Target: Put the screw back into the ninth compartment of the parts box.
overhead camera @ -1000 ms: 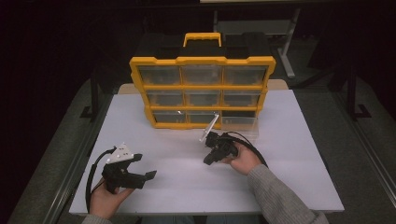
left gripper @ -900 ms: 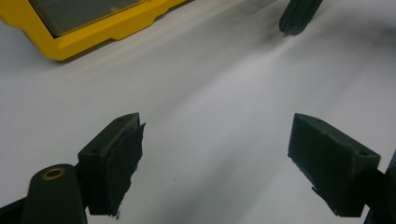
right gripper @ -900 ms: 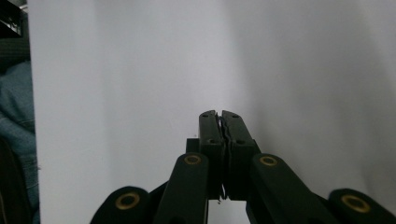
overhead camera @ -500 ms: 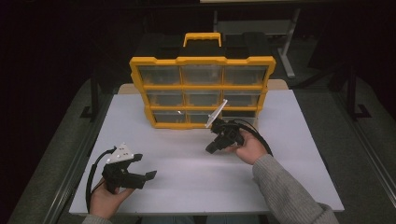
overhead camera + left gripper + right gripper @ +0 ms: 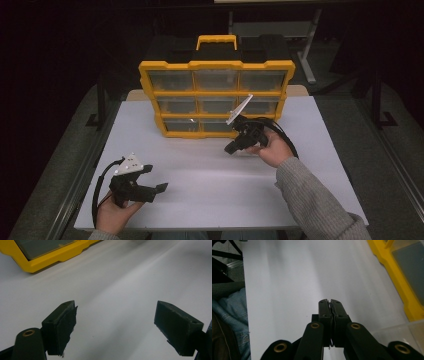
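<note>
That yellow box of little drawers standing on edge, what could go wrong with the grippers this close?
The organizer box stands upright on the white table, so a nudge from the right gripper, shut and empty just in front of it, might tip it backward. Its trailing cable could also snag a corner.

A yellow-framed organiser case [image 5: 216, 95] with a yellow handle on a black top stands upright at the far middle of the white table [image 5: 200, 175]. Its front, facing the near side, shows three rows of three clear, closed drawers; what they hold cannot be made out.
</note>
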A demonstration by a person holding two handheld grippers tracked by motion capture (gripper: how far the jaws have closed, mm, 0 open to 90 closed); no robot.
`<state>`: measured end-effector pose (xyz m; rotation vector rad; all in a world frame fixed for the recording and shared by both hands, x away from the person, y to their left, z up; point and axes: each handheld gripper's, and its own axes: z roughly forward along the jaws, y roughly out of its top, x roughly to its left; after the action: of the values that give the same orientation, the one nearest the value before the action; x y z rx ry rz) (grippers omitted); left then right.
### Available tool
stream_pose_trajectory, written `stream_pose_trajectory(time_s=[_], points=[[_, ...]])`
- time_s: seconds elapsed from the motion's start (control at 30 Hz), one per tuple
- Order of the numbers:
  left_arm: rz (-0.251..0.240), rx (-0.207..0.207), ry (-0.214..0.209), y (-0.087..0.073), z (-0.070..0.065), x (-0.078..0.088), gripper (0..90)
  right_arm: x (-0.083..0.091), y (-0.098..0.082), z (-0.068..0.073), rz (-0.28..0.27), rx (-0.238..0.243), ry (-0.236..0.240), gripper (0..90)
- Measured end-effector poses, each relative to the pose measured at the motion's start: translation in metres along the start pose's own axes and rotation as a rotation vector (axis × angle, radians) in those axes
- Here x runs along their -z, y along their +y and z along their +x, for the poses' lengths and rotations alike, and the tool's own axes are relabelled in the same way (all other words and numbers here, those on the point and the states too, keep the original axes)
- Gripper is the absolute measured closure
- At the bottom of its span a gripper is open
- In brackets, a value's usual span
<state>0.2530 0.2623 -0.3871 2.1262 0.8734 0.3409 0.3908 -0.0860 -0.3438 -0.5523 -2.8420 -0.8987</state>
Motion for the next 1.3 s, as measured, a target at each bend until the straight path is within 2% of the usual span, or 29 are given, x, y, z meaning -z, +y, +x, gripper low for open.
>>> stream_pose_trajectory(time_s=[0.3, 0.4, 0.63, 0.87, 0.97, 1.1, 1.2, 1.3], points=[[0.007, -0.015, 0.001, 0.001, 0.001, 0.000, 17.5, 0.014, 0.004, -0.005, -0.024, 0.006, -0.010, 87.1], [-0.008, 0.004, 0.001, 0.000, 0.000, -0.001, 17.5, 0.018, 0.005, -0.008, -0.025, 0.005, -0.017, 87.1], [-0.003, -0.002, 0.001, 0.000, 0.000, 0.000, 17.5, 0.027, 0.004, -0.013, -0.034, -0.006, -0.029, 87.1], [-0.010, 0.008, -0.001, 0.000, 0.000, -0.001, 17.5, 0.041, 0.000, -0.021, -0.051, -0.030, -0.053, 87.2], [0.001, -0.005, 0.000, 0.000, 0.000, 0.000, 17.5, 0.047, -0.002, -0.024, -0.056, -0.043, -0.063, 87.1], [0.003, -0.007, -0.002, 0.000, 0.000, -0.001, 17.5, 0.054, -0.007, -0.030, -0.076, -0.030, -0.084, 87.1], [0.004, -0.008, -0.004, 0.000, 0.000, -0.001, 17.5, 0.059, -0.011, -0.032, -0.072, -0.074, -0.095, 87.1], [0.003, -0.009, -0.002, 0.001, 0.000, -0.001, 17.5, 0.061, -0.017, -0.036, -0.071, -0.092, -0.111, 87.1]])
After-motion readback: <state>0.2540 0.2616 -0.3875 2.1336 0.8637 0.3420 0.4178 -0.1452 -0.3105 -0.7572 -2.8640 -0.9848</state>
